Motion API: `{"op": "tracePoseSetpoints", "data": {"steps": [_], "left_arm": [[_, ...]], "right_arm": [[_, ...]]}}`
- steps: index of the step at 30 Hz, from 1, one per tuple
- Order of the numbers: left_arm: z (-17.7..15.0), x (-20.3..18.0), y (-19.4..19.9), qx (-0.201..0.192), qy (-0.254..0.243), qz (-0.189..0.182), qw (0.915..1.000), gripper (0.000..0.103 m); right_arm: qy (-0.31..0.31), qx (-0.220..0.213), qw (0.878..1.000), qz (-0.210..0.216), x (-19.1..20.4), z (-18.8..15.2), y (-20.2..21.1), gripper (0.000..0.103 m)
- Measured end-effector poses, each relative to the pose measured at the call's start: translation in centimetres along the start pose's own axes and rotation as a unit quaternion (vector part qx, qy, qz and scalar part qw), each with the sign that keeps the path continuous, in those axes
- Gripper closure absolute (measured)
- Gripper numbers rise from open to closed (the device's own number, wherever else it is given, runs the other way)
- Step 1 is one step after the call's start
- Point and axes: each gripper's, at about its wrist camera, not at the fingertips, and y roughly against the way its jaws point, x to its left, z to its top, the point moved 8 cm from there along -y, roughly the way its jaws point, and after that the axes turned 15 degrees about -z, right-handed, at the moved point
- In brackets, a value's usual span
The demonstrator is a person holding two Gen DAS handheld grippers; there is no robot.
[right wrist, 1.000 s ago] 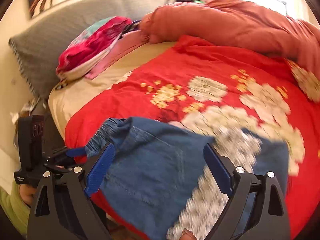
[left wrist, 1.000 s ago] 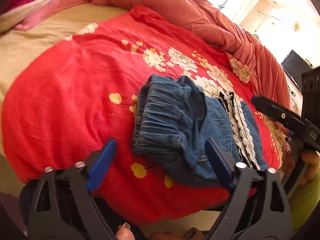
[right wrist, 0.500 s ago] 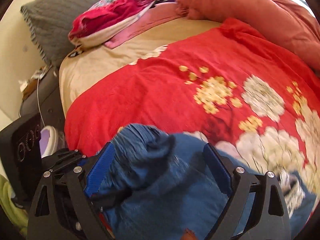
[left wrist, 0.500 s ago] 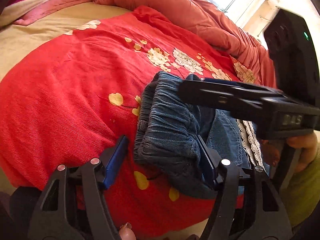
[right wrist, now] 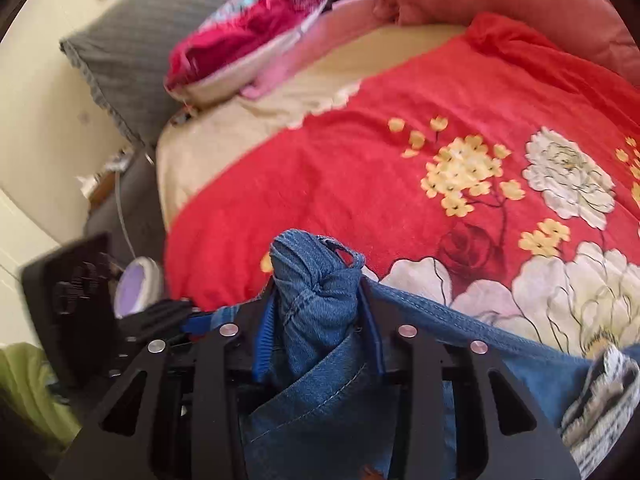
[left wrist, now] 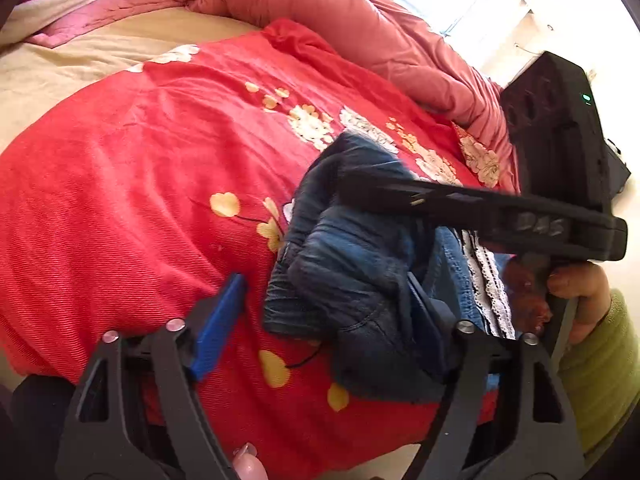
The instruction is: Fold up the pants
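On the bed's red flowered blanket (left wrist: pixel 132 184) lie the denim pants (left wrist: pixel 352 264), bunched, with white lace trim. Only the right wrist view shows the right gripper (right wrist: pixel 320 312) with jaws pinching a twisted fold of denim. The left wrist view shows the left gripper (left wrist: pixel 324 312) with jaws spread around the waistband.

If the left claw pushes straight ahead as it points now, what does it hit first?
Probably the bunched blue denim pants: the open left claw already has them between its fingers, one pad touching the cloth. Beyond them lies the red floral bedspread.
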Motion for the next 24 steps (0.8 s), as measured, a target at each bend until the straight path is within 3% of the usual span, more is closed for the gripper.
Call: {"op": "tracePoseSetpoints", "data": {"steps": [3,7,9,10,12,18,24], "left_arm": [[0.0,-0.6,0.0,-0.001,-0.005,-0.006,1.0,0.026],[-0.3,-1.8,-0.5,0.008,0.019,-0.044,0.9988,0.025],[-0.3,-2.8,-0.7,0.012,0.034,-0.073,0.9967,0.038],[-0.3,-3.7,-1.2,0.021,0.053,-0.106,0.9927,0.05],[-0.6,-5.2,-2.1,0.039,0.073,-0.136,0.9872,0.05],[-0.4,-11.9,-4.3,0.056,0.015,-0.148,0.9873,0.05],[-1.2,-15.8,-7.2,0.067,-0.036,-0.128,0.9888,0.05]], "right_arm": [[-0.014,-0.024,0.999,0.017,-0.4,-0.1,2.2,0.068],[-0.019,-0.049,0.998,0.025,-0.8,-0.3,4.7,0.068],[-0.024,-0.061,0.997,0.028,-1.6,-0.5,6.1,0.068],[-0.028,-0.069,0.997,0.028,-2.2,-0.6,6.9,0.068],[-0.036,-0.08,0.996,0.026,-3.2,-0.9,8.1,0.068],[-0.057,-0.111,0.992,0.018,-7.1,-2.1,11.3,0.068],[-0.089,-0.14,0.986,0.013,-11.9,-4.3,13.6,0.068]]}}
